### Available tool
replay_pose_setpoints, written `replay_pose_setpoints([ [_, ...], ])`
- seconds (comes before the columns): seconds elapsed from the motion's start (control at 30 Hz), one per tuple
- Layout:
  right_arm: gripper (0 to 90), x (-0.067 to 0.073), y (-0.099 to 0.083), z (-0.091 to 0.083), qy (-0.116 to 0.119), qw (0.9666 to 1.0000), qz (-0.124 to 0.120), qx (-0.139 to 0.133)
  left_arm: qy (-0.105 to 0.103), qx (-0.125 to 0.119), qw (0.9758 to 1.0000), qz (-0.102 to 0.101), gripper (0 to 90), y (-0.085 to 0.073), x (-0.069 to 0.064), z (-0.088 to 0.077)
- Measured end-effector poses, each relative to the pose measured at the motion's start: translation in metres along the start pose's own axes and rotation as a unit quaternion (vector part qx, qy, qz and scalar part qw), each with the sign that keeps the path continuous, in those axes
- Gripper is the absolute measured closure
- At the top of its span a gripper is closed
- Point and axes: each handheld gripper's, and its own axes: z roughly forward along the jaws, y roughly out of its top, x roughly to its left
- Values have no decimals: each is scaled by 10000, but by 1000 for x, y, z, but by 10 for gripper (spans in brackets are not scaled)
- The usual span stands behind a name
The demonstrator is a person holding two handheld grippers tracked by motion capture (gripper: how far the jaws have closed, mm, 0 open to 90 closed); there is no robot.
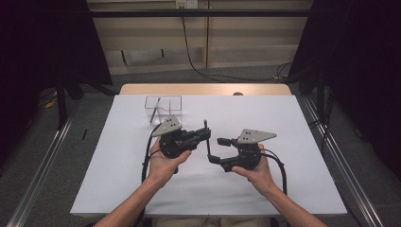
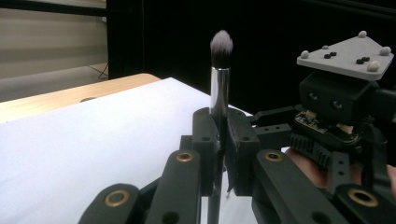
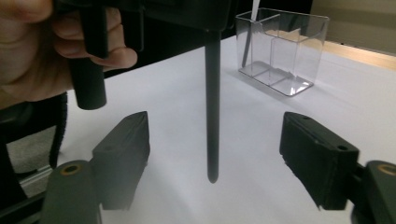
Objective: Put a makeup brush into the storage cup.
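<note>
While the slim black-handled makeup brush with a silver ferrule and a pale-tipped tuft point(image 2: 220, 70) stood upright above the middle of the white-covered table point(image 1: 118, 161), the left gripper point(image 2: 221, 135) had it clamped between its black jaws, pads pressed tight on the shaft just under the ferrule. The handle hung down from that grip, its tapered end in the air over the sheet point(image 3: 212, 116). The right gripper point(image 3: 215, 158) faced it from the other side, jaws spread wide on either side of the handle's lower end, neither pad touching it. Each tool sat in one of the person's hands, close together over the table. Farther back on the sheet, well apart from both tools, stood a clear plastic box with compartments point(image 1: 163, 106), a thin stick leaning inside it.
</note>
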Motion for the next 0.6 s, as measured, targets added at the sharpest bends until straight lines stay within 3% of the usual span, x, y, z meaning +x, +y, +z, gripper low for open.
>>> replay_pose_setpoints([
  [0.17, 89, 1, 0, -1, 58, 9999, -129, -27, 42, -26, 10000, 13, 838, 0, 1, -1],
  [0.47, 97, -1, -1, -2, -274, 9996, -17, 23, 152, -100, 9998, -19, 839, 4, 6, -7],
  [0.6, 97, -2, -1, -3, -307, 9995, 60, -72, 201, -100, 9997, 6, 838, 6, 9, -11],
])
